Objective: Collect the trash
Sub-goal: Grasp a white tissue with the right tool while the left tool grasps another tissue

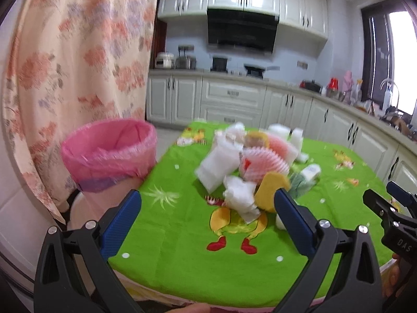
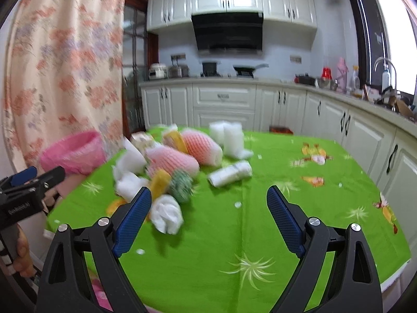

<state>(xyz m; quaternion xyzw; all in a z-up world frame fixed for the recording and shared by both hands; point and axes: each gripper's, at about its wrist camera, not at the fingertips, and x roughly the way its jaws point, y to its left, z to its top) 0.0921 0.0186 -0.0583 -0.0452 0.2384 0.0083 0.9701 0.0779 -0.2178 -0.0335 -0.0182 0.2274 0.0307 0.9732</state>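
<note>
- On the green tablecloth [image 2: 234,234] sits my pile of trash [image 1: 247,167]: white foam scraps, pink fruit nets, yellow sponges, all blurred.
- At the table's left edge I see the bin with its pink bag [image 1: 109,151], apart from the pile.
- My left gripper [image 1: 207,200] hovers above the cloth, fingers spread wide, holding nothing.
- My right gripper [image 2: 208,198] hangs likewise, fingers apart and empty, with a crumpled white tissue [image 2: 166,215] beside its left finger.

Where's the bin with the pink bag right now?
The pink-lined bin stands off the table's left edge, beside the floral curtain, left of the trash pile; the right wrist view shows it at far left.
</note>
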